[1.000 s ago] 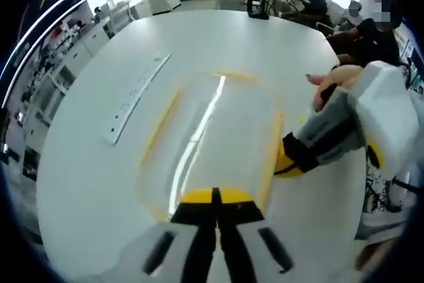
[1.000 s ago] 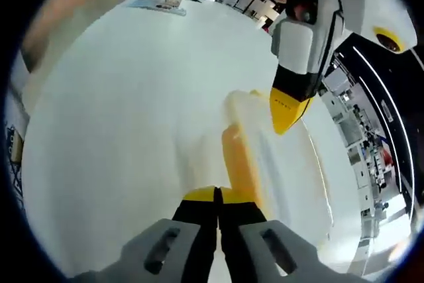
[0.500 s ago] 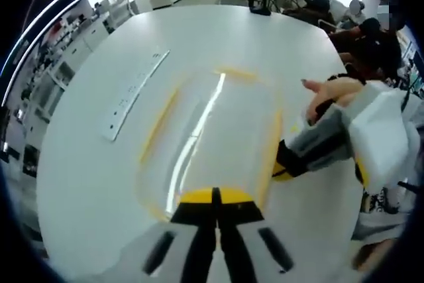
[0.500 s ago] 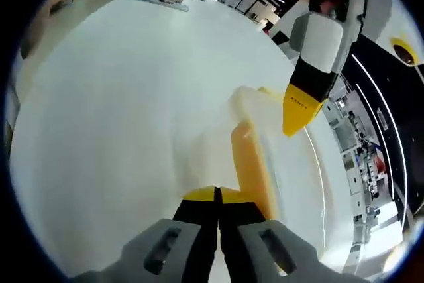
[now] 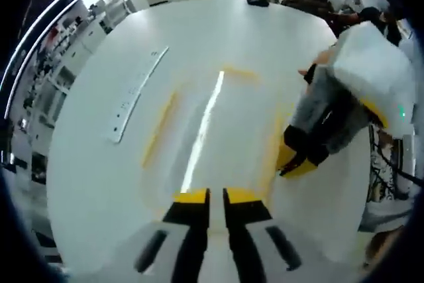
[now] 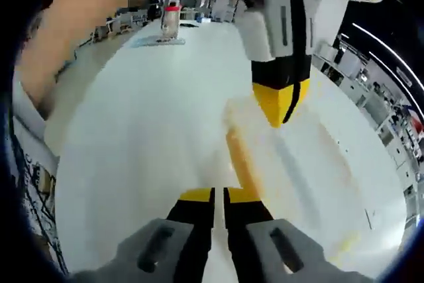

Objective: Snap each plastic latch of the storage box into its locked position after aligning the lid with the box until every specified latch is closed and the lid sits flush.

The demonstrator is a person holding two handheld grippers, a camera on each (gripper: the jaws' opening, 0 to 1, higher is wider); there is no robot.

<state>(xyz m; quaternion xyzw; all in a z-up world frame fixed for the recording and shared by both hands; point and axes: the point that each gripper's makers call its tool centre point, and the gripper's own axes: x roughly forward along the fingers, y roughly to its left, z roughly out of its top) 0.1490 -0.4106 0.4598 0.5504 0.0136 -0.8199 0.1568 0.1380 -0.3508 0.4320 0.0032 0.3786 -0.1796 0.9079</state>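
Left tool [image 5: 215, 197] jaws stood slightly apart at bottom centre, over the near yellow latch [image 5: 193, 197] of the storage box [image 5: 212, 130] mid-surface [image 5: 86, 164]. Right tool [image 6: 218, 197], also barely parted, flanked its side latch [image 6: 242, 157]; I judged both were poised to press.

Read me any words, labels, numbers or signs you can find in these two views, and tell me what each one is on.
No text can be read in either view.
The long white strip on the table has small dark marks along it, too small and blurred to read.
The bottle with a red cap at the far end of the table is too blurred to show a label.
The storage box and its yellow latch show no print.
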